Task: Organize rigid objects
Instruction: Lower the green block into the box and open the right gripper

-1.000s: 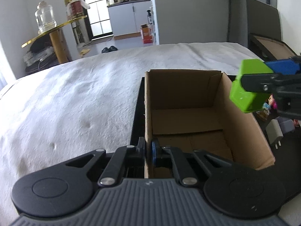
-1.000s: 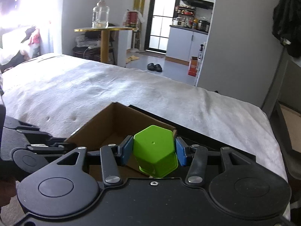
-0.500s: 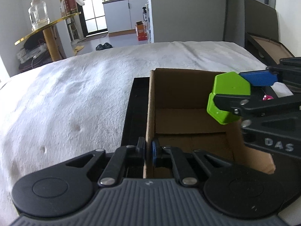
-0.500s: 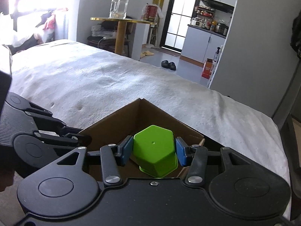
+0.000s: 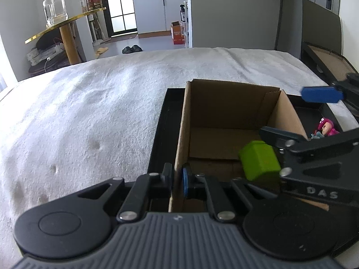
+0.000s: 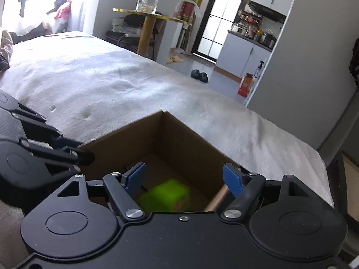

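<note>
An open cardboard box (image 5: 226, 109) (image 6: 179, 141) stands on a black tray (image 5: 161, 130) on the white bed cover. My left gripper (image 5: 178, 177) is shut on the box's near left wall. Over the box's right side, my right gripper (image 6: 185, 176) has its jaws opening, and nothing sits between the blue pads (image 6: 232, 179). The green hexagonal block (image 5: 260, 162) (image 6: 167, 196) is below those pads, inside the box, blurred in the right wrist view. Whether it rests on the box floor I cannot tell.
A pink doll figure (image 5: 325, 129) lies in the tray to the right of the box. A second cardboard box (image 5: 329, 65) stands at the far right. The white bed cover (image 5: 89, 112) spreads to the left and behind. A gold round table (image 6: 152, 13) holds a glass jar.
The right gripper came over the box with the green block, then spread its jaws and let it go. The block dropped into the box. The left gripper kept its grip on the box wall.
</note>
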